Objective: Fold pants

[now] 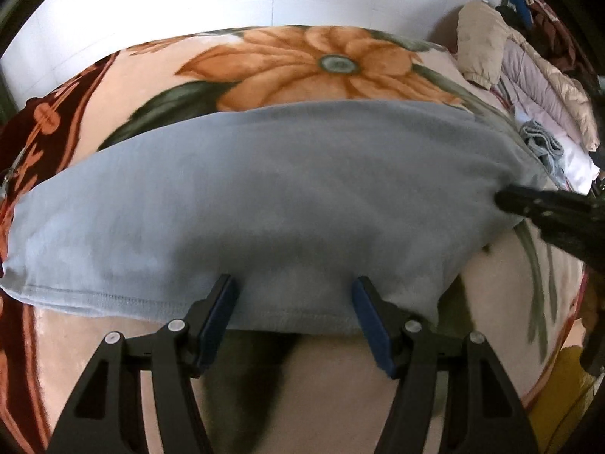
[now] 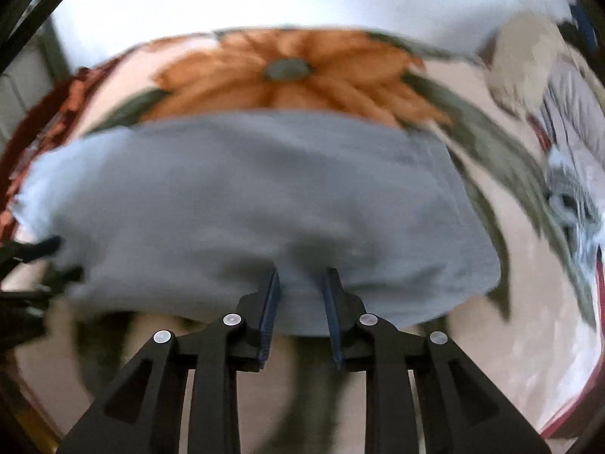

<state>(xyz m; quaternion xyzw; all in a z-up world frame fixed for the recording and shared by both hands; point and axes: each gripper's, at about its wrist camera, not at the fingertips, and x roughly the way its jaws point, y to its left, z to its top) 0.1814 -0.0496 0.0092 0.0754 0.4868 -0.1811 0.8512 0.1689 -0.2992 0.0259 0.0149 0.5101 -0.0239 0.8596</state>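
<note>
The pants (image 1: 264,196), a blue-grey band already partly folded, lie across the floral blanket (image 1: 314,60) with their long axis left to right. The left claw (image 1: 293,297) stands wide open at the near hem, gripping nothing; the right claw (image 2: 300,287), narrower, straddles the near edge, grip unclear through blur.

A blanket (image 1: 332,64) with a big orange flower, green leaves and a dark red border covers the bed and carries everything. The light blue pants (image 1: 264,196) lie flat across its middle, below the flower, in a wide band. At the far right edge, a pile of puffy jackets (image 1: 537,83) and a small crumpled grey-blue cloth (image 1: 540,143) rest on the bed.
</note>
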